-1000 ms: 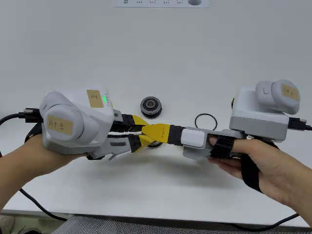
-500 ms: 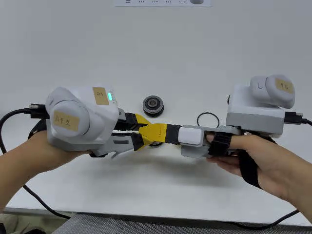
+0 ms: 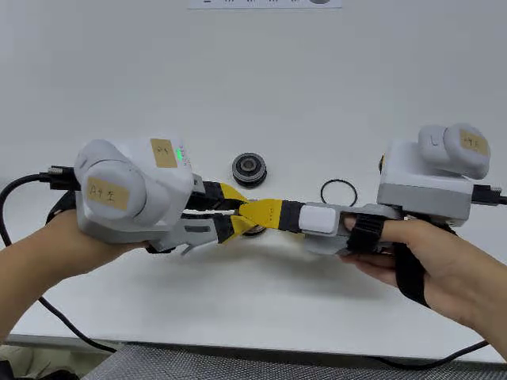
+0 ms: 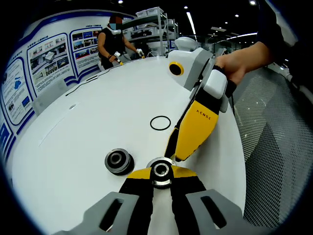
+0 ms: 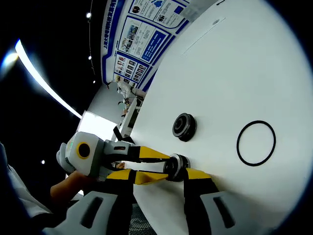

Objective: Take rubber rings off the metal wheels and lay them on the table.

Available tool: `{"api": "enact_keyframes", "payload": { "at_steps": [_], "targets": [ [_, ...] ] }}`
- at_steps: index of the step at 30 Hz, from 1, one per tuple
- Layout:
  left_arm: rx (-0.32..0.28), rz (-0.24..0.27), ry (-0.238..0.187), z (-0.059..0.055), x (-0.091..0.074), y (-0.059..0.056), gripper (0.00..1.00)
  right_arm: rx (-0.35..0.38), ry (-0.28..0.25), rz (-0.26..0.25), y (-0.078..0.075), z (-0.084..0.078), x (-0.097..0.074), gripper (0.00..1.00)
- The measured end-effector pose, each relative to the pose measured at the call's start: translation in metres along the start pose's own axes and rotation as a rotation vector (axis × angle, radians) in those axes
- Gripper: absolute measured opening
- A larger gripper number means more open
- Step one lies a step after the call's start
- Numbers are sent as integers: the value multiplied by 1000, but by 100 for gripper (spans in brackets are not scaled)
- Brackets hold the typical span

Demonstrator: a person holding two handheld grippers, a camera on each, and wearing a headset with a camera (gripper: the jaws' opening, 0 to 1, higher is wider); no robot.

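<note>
My left gripper (image 4: 161,176) has its jaws clamped on a metal wheel (image 4: 161,169), one jaw on each side, near the middle of the bench (image 3: 261,317). My right gripper (image 5: 168,175) points straight at it from the other side, with its jaws at the wheel's rim, where I think the rubber ring sits. I cannot tell if they are closed. I think the right gripper must pull toward the right edge. A loose ring (image 3: 338,192) lies that way, and a second wheel (image 3: 249,169) sits farther back.
</note>
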State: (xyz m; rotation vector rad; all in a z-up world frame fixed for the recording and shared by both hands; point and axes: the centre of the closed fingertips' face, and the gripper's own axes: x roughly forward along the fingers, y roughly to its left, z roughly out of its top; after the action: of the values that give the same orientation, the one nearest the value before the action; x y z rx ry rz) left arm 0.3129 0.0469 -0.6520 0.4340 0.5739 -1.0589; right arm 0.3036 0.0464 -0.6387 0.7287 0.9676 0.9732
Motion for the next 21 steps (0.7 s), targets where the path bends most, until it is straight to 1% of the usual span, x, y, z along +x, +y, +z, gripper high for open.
{"api": "enact_keyframes", "payload": {
  "at_steps": [3, 6, 7, 9, 12, 14, 17, 18, 21],
  "targets": [
    [0, -1, 0, 0, 0, 0, 12, 36, -8, 14, -2, 0, 3, 39],
    [0, -1, 0, -1, 0, 1, 12, 22, -6, 8, -5, -1, 4, 37],
    [-1, -2, -1, -1, 0, 1, 12, 31, -6, 11, -8, -1, 4, 35],
    [-1, -3, -2, -1, 0, 1, 12, 61, -8, 27, -7, 0, 2, 34],
    [-1, -3, -3, -1, 0, 1, 12, 38, 0, 24, -7, -1, 0, 31],
    [-2, -3, -3, -1, 0, 2, 12, 41, -1, 29, -6, -1, -1, 31],
    [-2, -3, -2, -1, 0, 2, 12, 56, -19, 36, -8, 1, -4, 26],
    [-2, -3, -1, -1, 0, 2, 12, 56, -18, 37, -8, 0, -4, 25],
    [-3, -3, -1, -2, 0, 2, 12, 47, -14, 24, -11, -1, -3, 22]
  ]
}}
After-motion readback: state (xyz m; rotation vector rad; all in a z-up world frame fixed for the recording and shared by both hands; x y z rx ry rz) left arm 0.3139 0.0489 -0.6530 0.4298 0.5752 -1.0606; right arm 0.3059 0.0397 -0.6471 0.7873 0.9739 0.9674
